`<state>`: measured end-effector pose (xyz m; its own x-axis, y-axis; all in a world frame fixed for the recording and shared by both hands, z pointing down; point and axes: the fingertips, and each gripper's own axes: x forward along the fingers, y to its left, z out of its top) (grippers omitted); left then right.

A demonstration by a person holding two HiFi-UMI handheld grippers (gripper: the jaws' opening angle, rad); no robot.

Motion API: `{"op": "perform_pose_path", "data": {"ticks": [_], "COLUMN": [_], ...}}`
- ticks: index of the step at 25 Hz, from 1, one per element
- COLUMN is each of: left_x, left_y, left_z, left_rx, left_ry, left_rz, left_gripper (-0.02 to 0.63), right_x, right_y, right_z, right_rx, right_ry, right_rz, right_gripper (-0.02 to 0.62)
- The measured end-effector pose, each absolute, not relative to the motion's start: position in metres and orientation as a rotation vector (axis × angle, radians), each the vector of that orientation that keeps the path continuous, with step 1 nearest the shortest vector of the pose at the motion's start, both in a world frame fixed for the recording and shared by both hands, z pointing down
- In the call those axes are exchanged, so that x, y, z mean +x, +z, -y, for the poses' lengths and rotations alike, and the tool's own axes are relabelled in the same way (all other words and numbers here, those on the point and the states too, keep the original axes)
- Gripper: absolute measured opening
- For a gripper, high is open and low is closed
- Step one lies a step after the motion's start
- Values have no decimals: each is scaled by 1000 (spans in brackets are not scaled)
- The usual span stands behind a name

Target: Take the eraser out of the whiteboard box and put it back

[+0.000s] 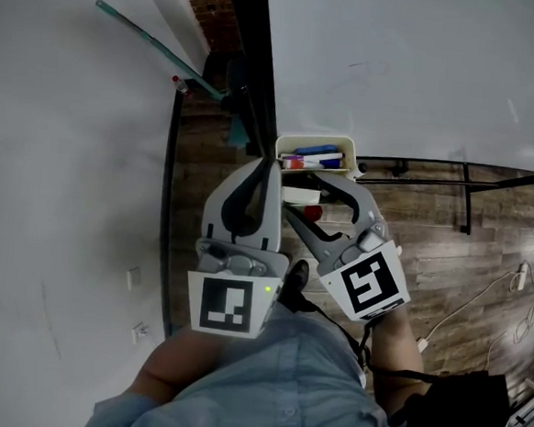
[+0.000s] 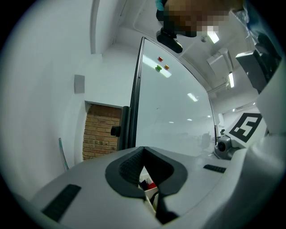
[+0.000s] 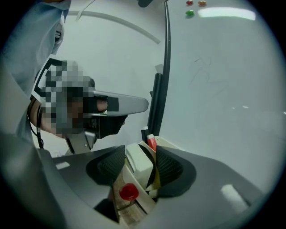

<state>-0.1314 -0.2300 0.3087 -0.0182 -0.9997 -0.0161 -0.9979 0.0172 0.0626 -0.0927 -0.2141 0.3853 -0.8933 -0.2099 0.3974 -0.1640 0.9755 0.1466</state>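
A cream whiteboard box hangs at the whiteboard's lower edge with blue and red markers inside. In the right gripper view the white eraser rests at the near end of the box, beside a red marker. My right gripper is open. Its pads stand on either side of the eraser without pressing it. The head view has the right gripper just below the box. My left gripper is beside it on the left, shut and empty, with the box glimpsed behind its jaws.
The whiteboard stands on a black frame over a wood floor. A red round knob sits just below the box. A white wall is at the left. A white cable lies on the floor at the right.
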Motion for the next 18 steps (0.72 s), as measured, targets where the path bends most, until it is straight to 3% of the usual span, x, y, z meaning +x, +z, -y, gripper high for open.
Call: {"op": "perform_pose_path", "data": {"ticks": [18], "left_x": [-132], "left_y": [305], "left_z": [226], "left_rx": [2174], "left_ry": [-69], "left_rz": [2237], "left_gripper": [5], "right_x": [-94], "right_y": [393], "right_z": [218], "right_rx": [291], "right_ry": [-134], "right_rz": [2627], "right_gripper": [152]}}
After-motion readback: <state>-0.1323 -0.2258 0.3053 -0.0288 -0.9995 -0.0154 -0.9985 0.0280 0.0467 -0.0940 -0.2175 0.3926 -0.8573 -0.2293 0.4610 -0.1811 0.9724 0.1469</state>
